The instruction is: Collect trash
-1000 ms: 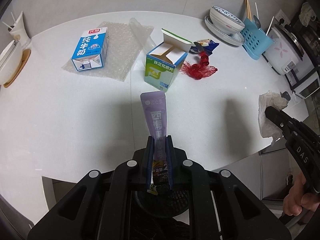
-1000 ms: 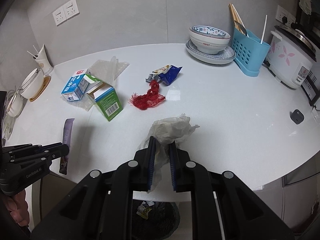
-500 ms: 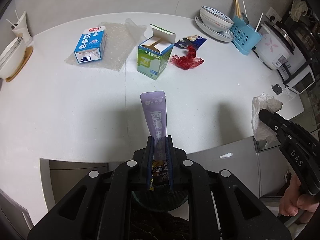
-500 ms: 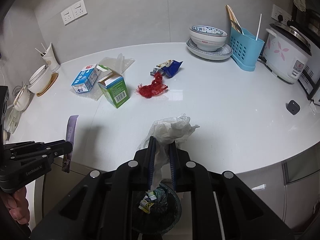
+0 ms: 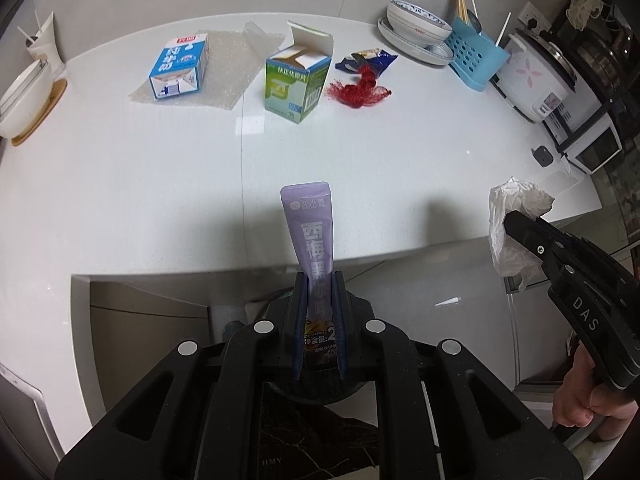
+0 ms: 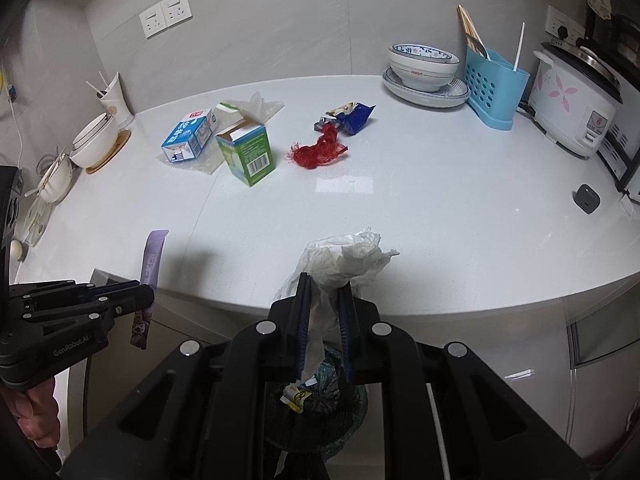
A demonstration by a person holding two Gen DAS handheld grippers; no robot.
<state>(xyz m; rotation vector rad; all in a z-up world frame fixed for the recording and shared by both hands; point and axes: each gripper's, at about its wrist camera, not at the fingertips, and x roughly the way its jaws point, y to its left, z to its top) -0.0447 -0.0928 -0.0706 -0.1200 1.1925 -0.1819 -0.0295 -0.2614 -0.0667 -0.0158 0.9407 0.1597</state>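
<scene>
Left tongs: my left gripper (image 5: pixel 318 280) is clamped tight on the purple sachet (image 5: pixel 311 232), which sticks up between the blue pads; the grip sits low on the packet, and its printed lower end hangs below the pads.
Right tongs: my right gripper (image 6: pixel 325 284) is pinched on the crumpled white tissue (image 6: pixel 344 258); a loose bunch stands above the pads and a strip trails down between them.
Where I am: both tongs hang off the front edge of the white counter (image 6: pixel 440 208), pointing steeply down.
Bin: a dark mesh bin (image 6: pixel 320 400) shows below my right tongs with a few scraps in it; in the left view the round dark shape beneath my fingers is probably the same bin, but it is mostly hidden.
Left on the counter: blue milk carton (image 5: pixel 180 68) lying on a sheet of bubble wrap (image 5: pixel 228 64); the opened green box (image 5: pixel 298 82) upright just beside it; the red net bag (image 5: pixel 358 90) touching the blue snack wrapper (image 5: pixel 366 60).
Far side: a bowl (image 6: pixel 424 66) on a plate, a blue utensil caddy (image 6: pixel 494 88), a rice cooker (image 6: pixel 572 108).
Hands: my right hand (image 5: pixel 580 400) shows low in the left view.
</scene>
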